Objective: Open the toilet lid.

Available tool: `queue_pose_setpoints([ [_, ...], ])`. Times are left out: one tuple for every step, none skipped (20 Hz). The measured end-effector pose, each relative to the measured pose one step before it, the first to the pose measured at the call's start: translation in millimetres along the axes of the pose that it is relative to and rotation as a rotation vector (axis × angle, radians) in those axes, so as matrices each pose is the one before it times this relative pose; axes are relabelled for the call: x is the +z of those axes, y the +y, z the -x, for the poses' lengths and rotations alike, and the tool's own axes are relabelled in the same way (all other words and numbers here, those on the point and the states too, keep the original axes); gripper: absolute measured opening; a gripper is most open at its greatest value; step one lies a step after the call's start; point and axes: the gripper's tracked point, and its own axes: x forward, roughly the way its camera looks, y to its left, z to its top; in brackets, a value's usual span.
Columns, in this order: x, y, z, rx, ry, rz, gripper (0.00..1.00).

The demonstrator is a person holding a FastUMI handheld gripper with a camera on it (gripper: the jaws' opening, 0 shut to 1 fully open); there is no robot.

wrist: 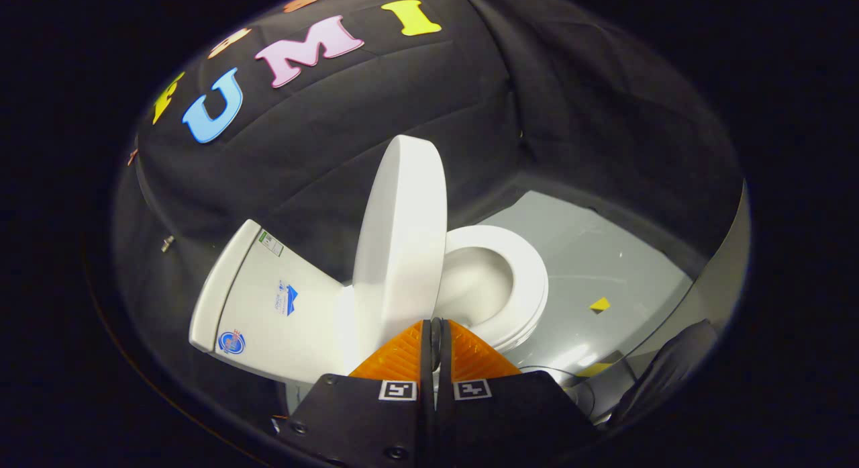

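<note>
A white toilet stands on the grey floor, seen tilted. Its lid (pixel 402 240) is raised and stands nearly upright between the tank (pixel 268 300) and the seat ring (pixel 527 280). The bowl (pixel 473 280) lies open beyond the seat's inner edge. My gripper (pixel 435 325) is shut, its two fingers pressed together with nothing between them. The fingertips sit right at the lid's near rim, and I cannot tell whether they touch it.
The grey floor (pixel 604 246) spreads beyond the seat, with a small yellow marker (pixel 600 305) on it. A thin cable (pixel 607 377) and a dark cloth bundle (pixel 671 367) lie beside the toilet. The black cloth wall (pixel 436 99) stands close behind the tank.
</note>
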Motion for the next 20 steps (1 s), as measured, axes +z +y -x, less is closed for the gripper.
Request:
queue_pose_setpoints([
  [-0.19,6.31,1.64,-0.01487,-0.01162,0.00705,0.06],
  [0.90,6.57,3.60,-0.00325,-0.01125,0.00189,0.06],
  [1.33,6.90,2.70,0.00285,-0.00933,0.00241,0.06],
  [-0.46,6.19,2.11,0.00269,-0.00862,0.00767,0.06],
  [0.08,5.57,2.47,-0.00135,-0.00788,0.01641,0.06],
  [0.50,5.78,2.37,-0.00430,-0.00889,0.01613,0.06],
  [0.25,5.37,2.22,-0.00559,-0.00871,0.01772,0.06],
  [0.76,6.72,3.43,-0.00601,-0.00993,0.01595,0.06],
  [0.85,6.50,3.19,-0.00665,-0.01079,0.01542,0.06],
  [1.36,6.42,2.99,-0.00572,-0.01305,0.01237,0.06],
  [1.33,7.20,2.98,-0.00349,-0.01116,0.01106,0.06],
  [0.89,8.56,3.44,-0.00029,-0.01106,0.01102,0.06],
  [0.59,9.97,3.46,0.00295,-0.01121,0.01701,0.06],
  [0.75,7.82,2.58,0.00375,-0.00837,0.01220,0.05],
  [0.79,7.02,2.65,0.00368,-0.00691,0.00884,0.06],
  [0.69,9.03,2.97,0.00750,-0.00722,0.00773,0.06],
  [0.80,8.80,2.86,0.00762,-0.00683,0.00612,0.06],
  [0.28,9.63,3.55,0.00755,-0.00807,0.01459,0.06],
  [-0.05,8.13,1.91,0.00455,-0.00578,0.01845,0.06],
  [0.73,8.70,2.00,0.00293,-0.00817,0.01769,0.06],
])
